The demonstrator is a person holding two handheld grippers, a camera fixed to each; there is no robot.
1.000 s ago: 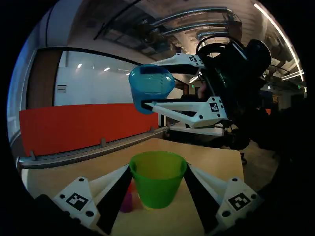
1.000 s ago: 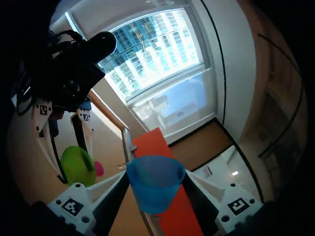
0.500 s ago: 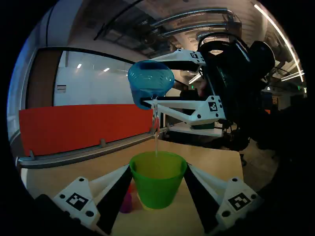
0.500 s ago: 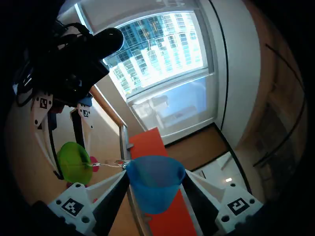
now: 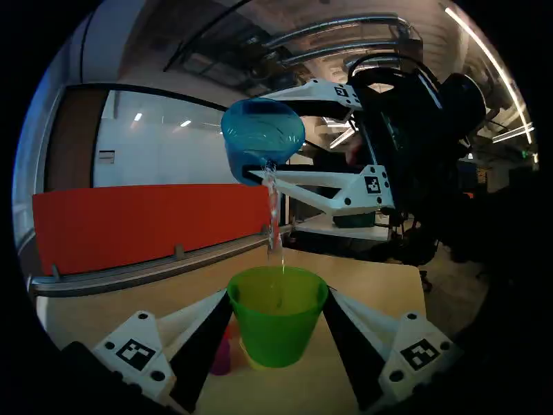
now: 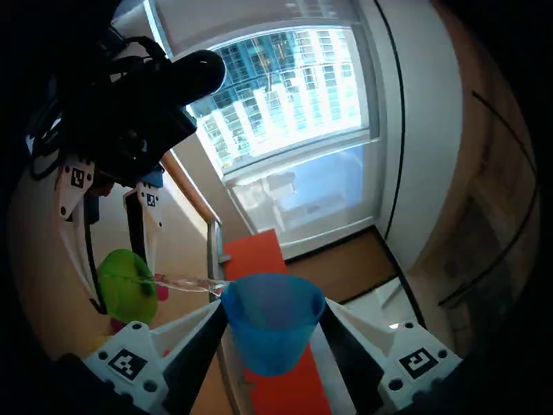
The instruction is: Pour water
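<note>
Pouring calls for a steady, aligned tilt: right tongs (image 5: 264,144) clamp the blue cup (image 5: 263,133) at upper centre, its water stream (image 5: 273,221) falling into the green cup (image 5: 278,321) clamped by left tongs (image 5: 276,299) at lower centre.

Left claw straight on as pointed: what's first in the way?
Likely nothing near: past its green cup the way over the table looks free to the far edge, then the orange panel. The right claw and blue cup seem above that line; depth unclear.
</note>
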